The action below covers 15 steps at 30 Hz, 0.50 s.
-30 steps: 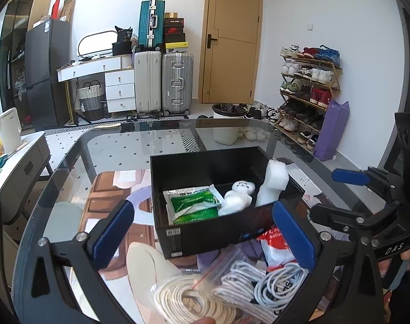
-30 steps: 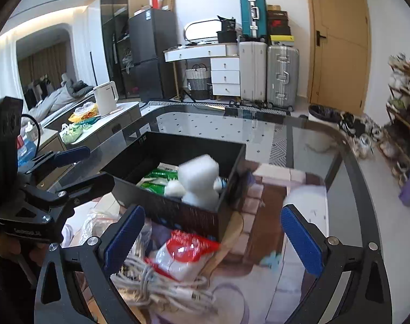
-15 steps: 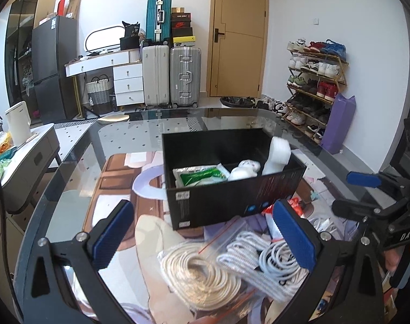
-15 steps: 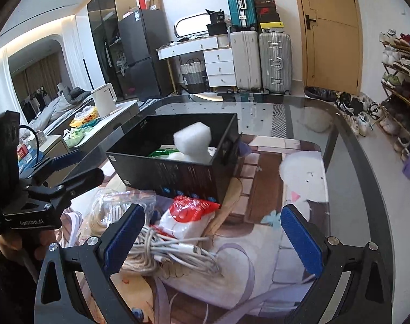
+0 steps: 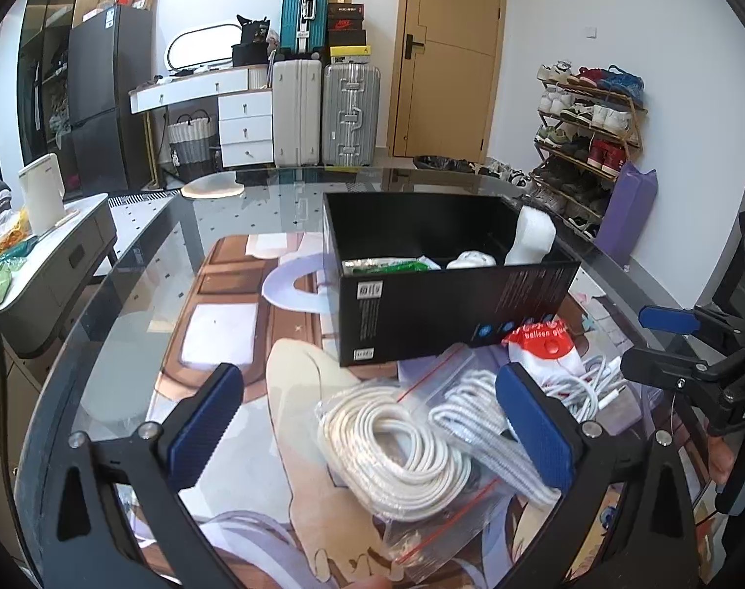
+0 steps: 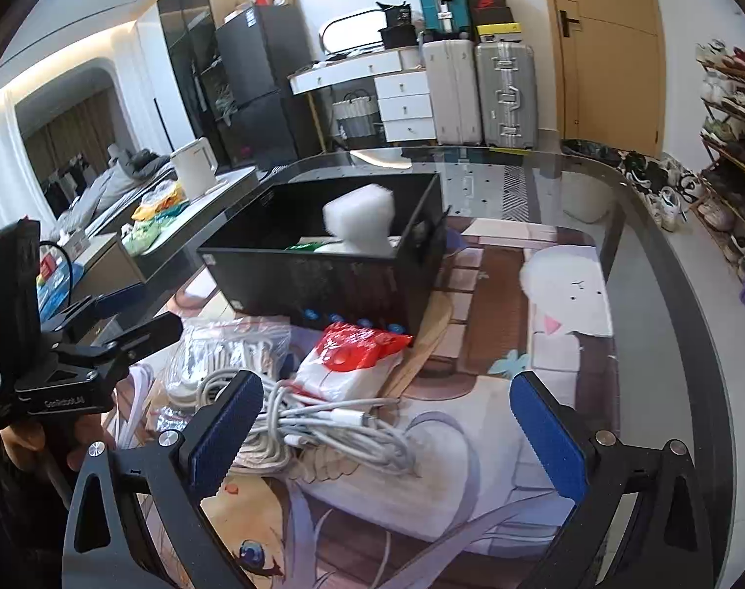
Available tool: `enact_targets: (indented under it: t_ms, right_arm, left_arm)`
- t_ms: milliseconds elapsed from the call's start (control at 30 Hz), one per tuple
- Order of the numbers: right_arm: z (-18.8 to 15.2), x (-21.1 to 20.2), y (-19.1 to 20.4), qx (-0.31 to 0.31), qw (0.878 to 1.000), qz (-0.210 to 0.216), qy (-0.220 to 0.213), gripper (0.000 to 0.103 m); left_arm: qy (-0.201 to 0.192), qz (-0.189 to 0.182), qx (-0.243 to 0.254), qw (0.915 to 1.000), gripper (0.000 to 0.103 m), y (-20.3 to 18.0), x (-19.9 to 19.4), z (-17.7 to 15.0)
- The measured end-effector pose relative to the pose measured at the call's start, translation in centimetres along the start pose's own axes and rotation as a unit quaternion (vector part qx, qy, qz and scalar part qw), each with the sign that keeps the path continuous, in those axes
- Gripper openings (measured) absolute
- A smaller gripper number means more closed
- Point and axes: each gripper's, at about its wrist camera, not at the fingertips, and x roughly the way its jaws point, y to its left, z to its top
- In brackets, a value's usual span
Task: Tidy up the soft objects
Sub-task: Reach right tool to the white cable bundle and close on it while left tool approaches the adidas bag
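Black box (image 5: pixel 451 289) contents: foam (image 5: pixel 529 240), green pack (image 5: pixel 385 265), white toy (image 5: pixel 470 260).
Left: cable bags (image 5: pixel 412 441), red pack (image 6: pixel 353 363), loose cable (image 6: pixel 323 422), ahead of both tongs.
Left tongs (image 5: pixel 372 427): wide open, empty.
Right tongs (image 6: pixel 387 432): wide open, empty.

My left tool (image 5: pixel 370 424): black angular frame, blue ribbed pads (image 5: pixel 203 424), silver screws. My right tool (image 6: pixel 387 434): identical build; white lettering marks each tool's side. Bare skin on my fingers (image 6: pixel 16 439).
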Motion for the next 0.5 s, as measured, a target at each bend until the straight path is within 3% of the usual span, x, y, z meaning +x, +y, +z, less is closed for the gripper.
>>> enact_targets:
  t_ms: [500]
  right_arm:
    - [-0.9,2.2,1.6,-0.013,0.999,0.013,0.035,0.102]
  left_arm:
    - [0.01,-0.013,0.007,0.9998,0.103,-0.1,0.4,-1.0]
